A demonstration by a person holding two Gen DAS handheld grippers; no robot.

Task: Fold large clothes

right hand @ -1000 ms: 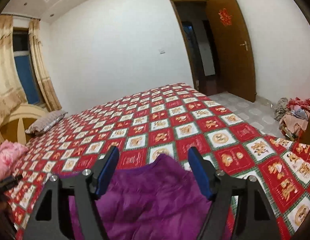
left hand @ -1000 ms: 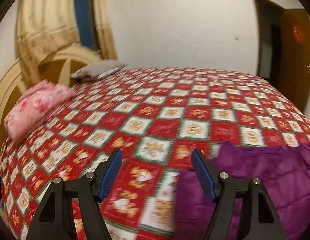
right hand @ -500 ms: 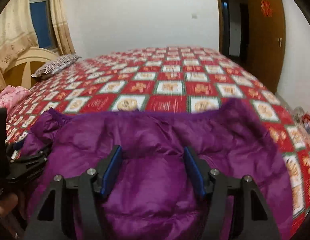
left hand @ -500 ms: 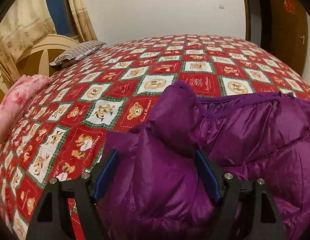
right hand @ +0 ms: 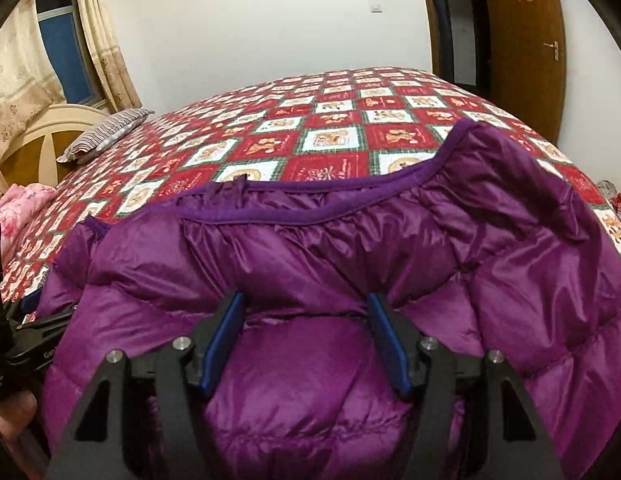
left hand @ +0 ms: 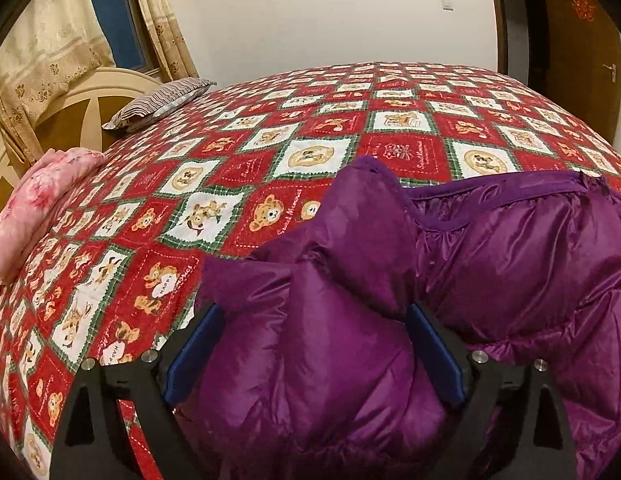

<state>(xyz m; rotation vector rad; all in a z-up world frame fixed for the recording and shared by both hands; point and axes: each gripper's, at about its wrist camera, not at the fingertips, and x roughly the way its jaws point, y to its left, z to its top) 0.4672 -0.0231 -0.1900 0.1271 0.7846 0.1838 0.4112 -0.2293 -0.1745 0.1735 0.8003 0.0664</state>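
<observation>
Purple padded jacket [right hand: 350, 248] lies bunched, unfolded, on the bed [left hand: 310, 152]; left gripper [left hand: 314, 348] fingers are opening around a puffy fold, right gripper [right hand: 306, 344] fingers pinch another; folding appears barely begun.

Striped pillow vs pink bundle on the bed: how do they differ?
The striped pillow is grey with thin stripes; the pink bundle is floral pink. The striped pillow lies flat and farther up the bed, near the curtain; the pink bundle is a thicker, rounded roll, closer to the camera. Both sit at the headboard edge of the red patchwork bedspread, apart from the purple down jacket.
</observation>
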